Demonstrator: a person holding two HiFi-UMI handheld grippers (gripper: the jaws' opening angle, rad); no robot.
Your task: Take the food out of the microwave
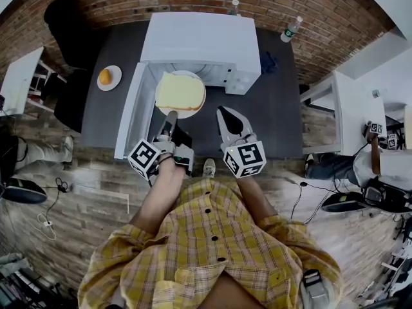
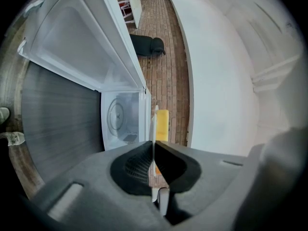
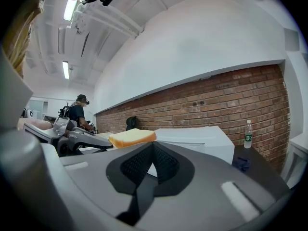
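Observation:
A slice of yellow bread (image 1: 179, 90) lies on a white plate (image 1: 188, 113), which hangs just in front of the open white microwave (image 1: 199, 40). My left gripper (image 1: 171, 116) is shut on the plate's near rim. In the left gripper view the gripper (image 2: 153, 146) is rolled on its side. There the plate (image 2: 153, 129) shows as a thin edge between the jaws, with the bread (image 2: 162, 124) beyond it. The microwave cavity (image 2: 120, 117) holds only its turntable. My right gripper (image 1: 222, 111) is shut and holds nothing, to the right of the plate; its view (image 3: 153, 146) shows the bread (image 3: 132, 137).
The microwave door (image 1: 132, 111) swings out to the left over the dark table (image 1: 283, 114). A small plate with an orange (image 1: 109, 77) sits at the table's left. Two bottles (image 1: 291, 29) and a blue cloth (image 1: 269, 62) are at the back right. White tables flank both sides.

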